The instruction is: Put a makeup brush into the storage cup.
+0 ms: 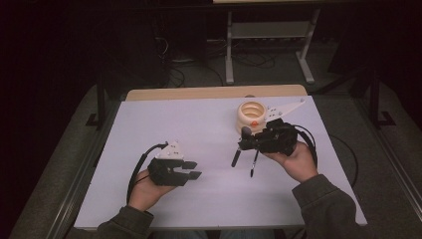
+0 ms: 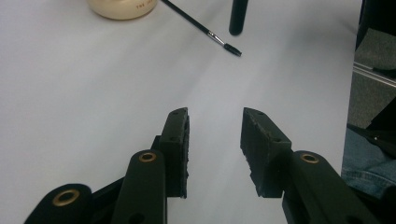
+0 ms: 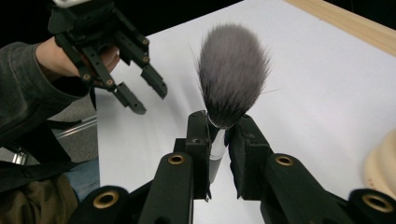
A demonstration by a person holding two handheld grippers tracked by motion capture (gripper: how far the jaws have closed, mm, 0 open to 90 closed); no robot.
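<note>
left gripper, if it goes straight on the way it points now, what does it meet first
Probably the thin brush lying on the table. The left gripper is open with nothing between its jaws, and bare table lies ahead until the brush tip. Depth is hard to judge, so it may pass beside it.

Dim room, dark surroundings, lit white table (image 1: 149, 129), soft shadows, grainy, slightly blurred close-ups

Your table (image 1: 164, 129) has a white top with a wooden far edge. At one o'clock stands a cream holder (image 1: 250, 115). A thin brush (image 2: 201, 29) sits just beside it.
</note>
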